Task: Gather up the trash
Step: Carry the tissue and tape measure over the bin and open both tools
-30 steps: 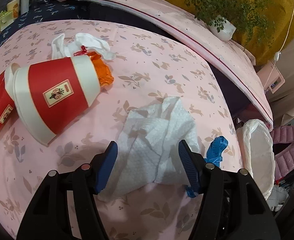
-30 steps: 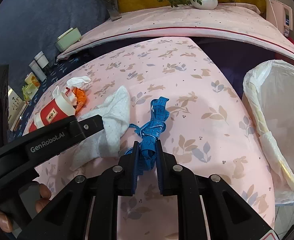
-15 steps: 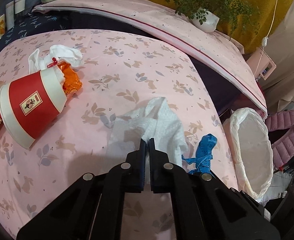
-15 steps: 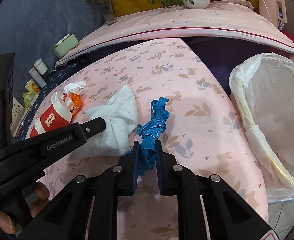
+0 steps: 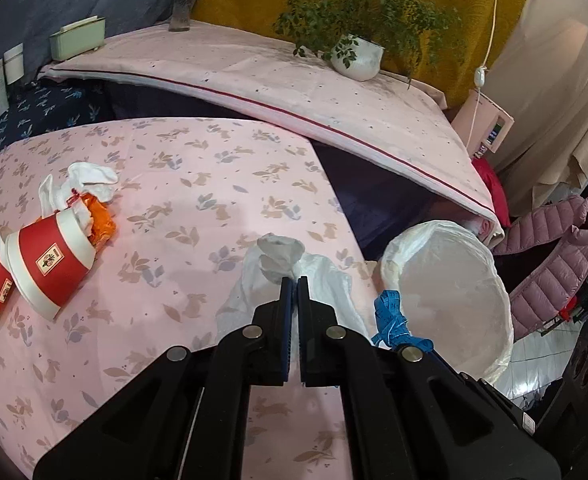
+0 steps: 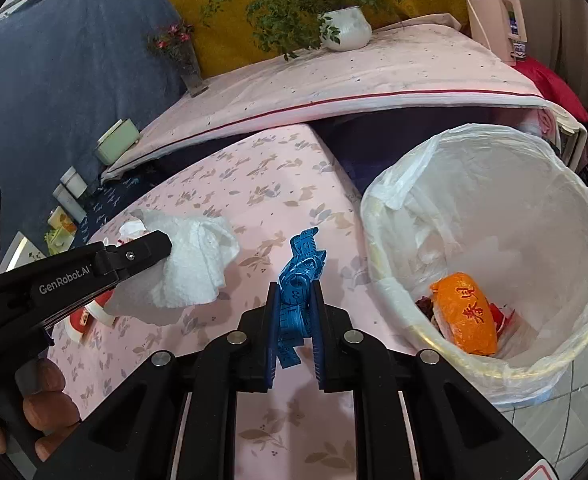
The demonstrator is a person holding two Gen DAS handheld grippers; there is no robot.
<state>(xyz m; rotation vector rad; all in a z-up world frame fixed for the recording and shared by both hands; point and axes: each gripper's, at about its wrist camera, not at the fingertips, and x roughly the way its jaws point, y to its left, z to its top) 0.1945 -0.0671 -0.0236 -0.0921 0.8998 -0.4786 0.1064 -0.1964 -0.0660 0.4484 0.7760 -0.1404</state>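
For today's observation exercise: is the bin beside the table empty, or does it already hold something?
Not empty. The bin already holds an orange packet and some red scraps at the bottom of its liner.

Soft, even indoor light fills both views, with faint shadows on the pink tablecloth [image 5: 198, 184]. Fisheye bending curves the edges, and the corners go black. The bin liner [image 6: 489, 168] shows mild glare; focus is sharp.

Left gripper [image 5: 292, 280]: jaws pressed together on a white paper towel [image 5: 325, 276], pointing steeply downward.
Right gripper [image 6: 295, 286]: jaws narrowly parted, clamped on a blue tape measure [image 6: 299, 268], angled downward.
Left hand [image 6: 34, 408]: fingers curled round the handle.
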